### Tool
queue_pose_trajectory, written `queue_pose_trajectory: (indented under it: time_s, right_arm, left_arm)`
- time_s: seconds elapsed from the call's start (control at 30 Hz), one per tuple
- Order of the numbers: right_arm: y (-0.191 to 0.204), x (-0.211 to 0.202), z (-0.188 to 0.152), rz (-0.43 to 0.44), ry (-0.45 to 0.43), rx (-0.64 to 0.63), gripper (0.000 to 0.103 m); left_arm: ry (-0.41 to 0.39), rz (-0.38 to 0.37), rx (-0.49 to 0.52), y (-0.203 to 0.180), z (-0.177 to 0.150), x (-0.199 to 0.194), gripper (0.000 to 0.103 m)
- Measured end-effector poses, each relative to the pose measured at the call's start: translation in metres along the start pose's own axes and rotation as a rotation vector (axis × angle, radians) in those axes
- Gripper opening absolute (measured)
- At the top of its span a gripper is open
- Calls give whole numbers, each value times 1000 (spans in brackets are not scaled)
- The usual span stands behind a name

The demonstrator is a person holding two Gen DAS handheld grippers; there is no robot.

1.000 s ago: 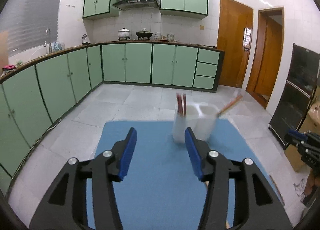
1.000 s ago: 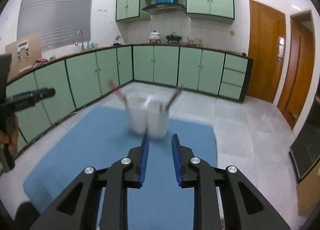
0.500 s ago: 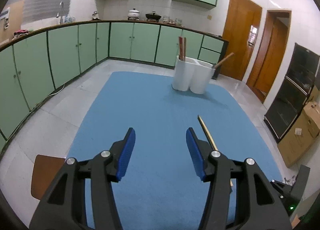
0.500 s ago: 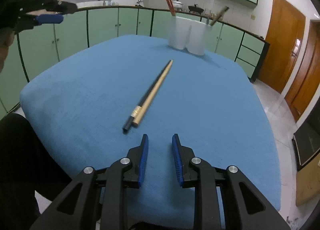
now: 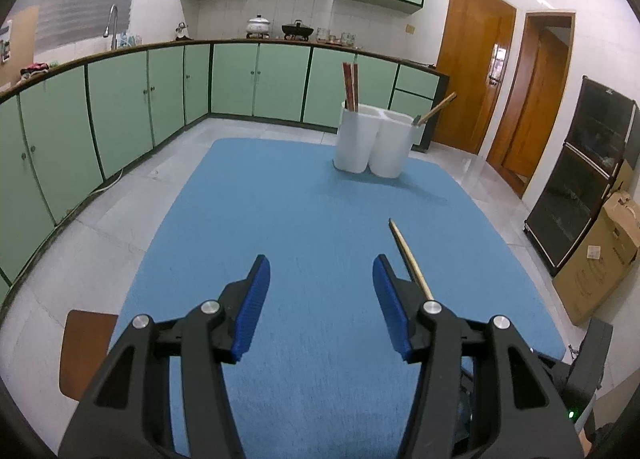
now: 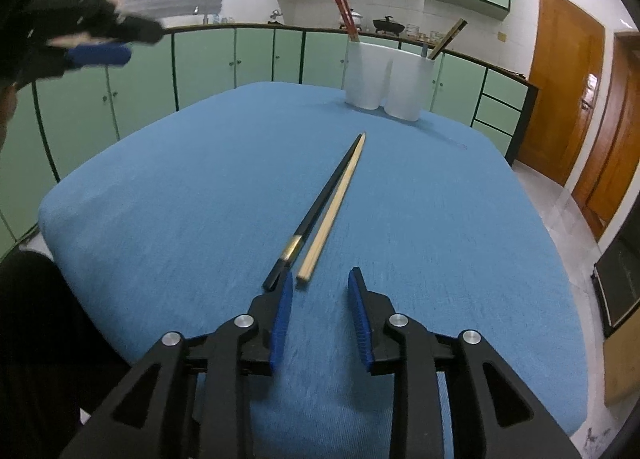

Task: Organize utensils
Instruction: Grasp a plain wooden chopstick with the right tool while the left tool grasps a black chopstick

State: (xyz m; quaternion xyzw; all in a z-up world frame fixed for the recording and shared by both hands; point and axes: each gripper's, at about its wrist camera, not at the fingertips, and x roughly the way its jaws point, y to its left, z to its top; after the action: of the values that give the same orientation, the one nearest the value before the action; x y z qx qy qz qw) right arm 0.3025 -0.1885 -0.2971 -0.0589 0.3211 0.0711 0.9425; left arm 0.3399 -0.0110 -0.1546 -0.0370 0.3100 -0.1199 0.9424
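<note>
Two chopsticks lie side by side on the blue table cloth [image 6: 180, 187], a black chopstick [image 6: 320, 203] and a pale wooden chopstick [image 6: 338, 199]. Their near ends rest just ahead of my right gripper [image 6: 320, 279], by its left fingertip. Its jaws are opening and press on nothing. A white two-cup holder [image 6: 388, 75] stands at the far edge with red chopsticks [image 6: 345, 13] in the left cup and a brown stick [image 6: 450, 37] in the right. My left gripper [image 5: 321, 263] hangs open and empty over the cloth. Beside its right finger lies the wooden chopstick [image 5: 408, 255], with the holder [image 5: 374, 143] beyond.
Green cabinets ring the room on the left and at the back. A brown chair seat [image 5: 84, 351] sits at the table's left edge. A cardboard box [image 5: 600, 255] and a black cabinet [image 5: 592, 179] stand to the right. A dark sleeve [image 6: 32, 339] fills the lower left.
Both grippers have come down toward the table, and the chopsticks now lie close before the right one. The right jaws have spread wider. The left jaws have kept their width.
</note>
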Motion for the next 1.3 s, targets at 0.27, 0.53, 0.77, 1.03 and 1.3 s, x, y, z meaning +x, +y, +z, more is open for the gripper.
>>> queue_pose_trajectory:
  time_s: [0.27, 0.53, 0.77, 1.03, 1.3]
  right_arm:
    - [-3, 6, 1, -8, -13, 41, 17]
    - [-42, -2, -8, -102, -19, 145, 7]
    - [-80, -14, -20, -157, -7, 231, 7]
    - [-90, -16, -24, -146, -21, 235, 7]
    - [-91, -14, -24, -133, -26, 238, 7]
  left_arm:
    - [32, 18, -2, 0, -16, 8, 52]
    - [51, 9, -19, -10, -33, 10, 52]
    - [80, -37, 16, -53, -68, 21, 52]
    - [89, -65, 87, -104, -111, 36, 52]
    - [60, -16, 103, -113, -119, 51, 47]
